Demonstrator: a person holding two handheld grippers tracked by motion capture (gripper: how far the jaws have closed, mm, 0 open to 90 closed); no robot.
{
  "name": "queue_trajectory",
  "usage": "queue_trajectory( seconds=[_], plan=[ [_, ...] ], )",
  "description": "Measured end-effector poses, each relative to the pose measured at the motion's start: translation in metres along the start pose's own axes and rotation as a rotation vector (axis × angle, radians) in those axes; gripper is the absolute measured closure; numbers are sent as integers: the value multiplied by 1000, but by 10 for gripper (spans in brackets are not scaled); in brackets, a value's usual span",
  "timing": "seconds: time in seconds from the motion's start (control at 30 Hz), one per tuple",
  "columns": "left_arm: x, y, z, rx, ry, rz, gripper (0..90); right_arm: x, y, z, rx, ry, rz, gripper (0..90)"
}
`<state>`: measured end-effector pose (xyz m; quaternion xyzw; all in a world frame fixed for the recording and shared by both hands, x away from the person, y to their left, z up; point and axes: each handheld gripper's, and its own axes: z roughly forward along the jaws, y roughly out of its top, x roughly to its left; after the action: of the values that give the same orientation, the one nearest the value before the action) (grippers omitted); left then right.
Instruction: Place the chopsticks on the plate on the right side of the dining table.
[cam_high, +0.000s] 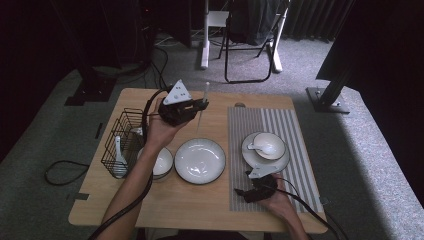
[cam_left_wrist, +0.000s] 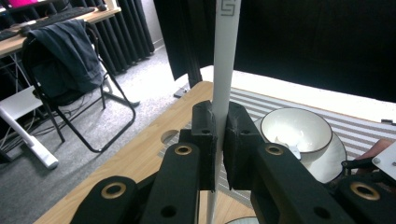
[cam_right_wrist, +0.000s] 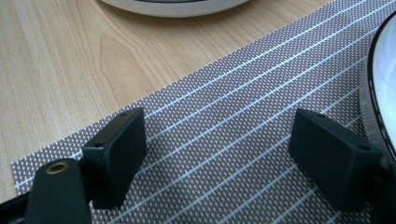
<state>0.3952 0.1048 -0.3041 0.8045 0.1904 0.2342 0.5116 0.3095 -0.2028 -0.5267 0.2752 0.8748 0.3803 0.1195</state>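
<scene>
Left hand-held gripper (cam_high: 202, 106) raised, clamped; right hand-held gripper (cam_high: 240, 192) low, agape.

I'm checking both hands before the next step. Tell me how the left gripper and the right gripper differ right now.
The left gripper has its jaws shut on a white chopstick; the right gripper has its jaws wide apart with nothing between them. The left gripper is raised above the table; the right gripper sits low over the striped placemat. Both have black jaws and a trailing cable.
</scene>
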Motion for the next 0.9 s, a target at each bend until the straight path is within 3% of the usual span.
queue_trajectory(
  seconds=[0.53, 0.9],
  plan=[
    [-9, -1, 10, -1, -30, 0, 846, 0, 0, -1, 3, -4, 2, 194],
    [-15, -1, 18, 4, -55, 5, 847, 0, 4, -6, -6, -15, 7, 257]
  ],
)
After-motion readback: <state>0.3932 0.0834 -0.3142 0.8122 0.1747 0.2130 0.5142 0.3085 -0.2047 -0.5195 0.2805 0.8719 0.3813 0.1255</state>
